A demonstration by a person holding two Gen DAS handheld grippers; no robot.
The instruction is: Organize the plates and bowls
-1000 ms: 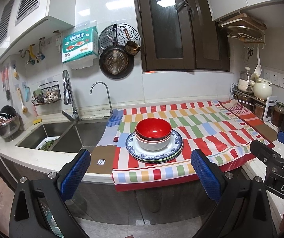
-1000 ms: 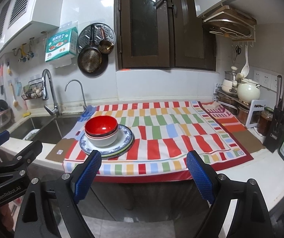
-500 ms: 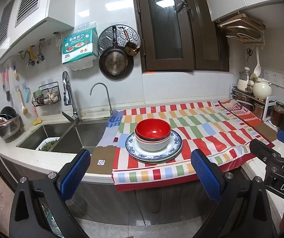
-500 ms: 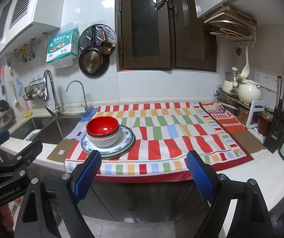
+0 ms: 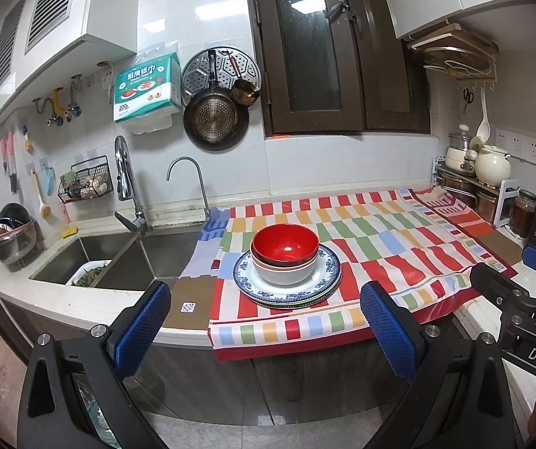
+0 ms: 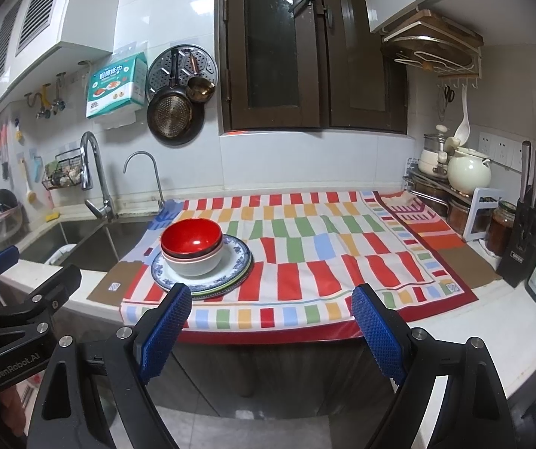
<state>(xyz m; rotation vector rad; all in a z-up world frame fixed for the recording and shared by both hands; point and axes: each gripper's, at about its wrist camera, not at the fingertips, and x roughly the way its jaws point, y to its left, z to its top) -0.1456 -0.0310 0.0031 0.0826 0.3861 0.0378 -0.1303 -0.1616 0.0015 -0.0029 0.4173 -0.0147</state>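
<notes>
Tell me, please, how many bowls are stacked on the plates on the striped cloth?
3 can be seen, nested: the red bowl on top, a pinkish rim just under it, and the white bowl at the bottom, resting on the blue-patterned plate. More might be hidden inside.

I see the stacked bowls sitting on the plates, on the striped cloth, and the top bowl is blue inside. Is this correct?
Not quite: the top bowl is red inside, as the left wrist view shows. The rest holds: the bowls sit on the plates, on the striped cloth.
</notes>
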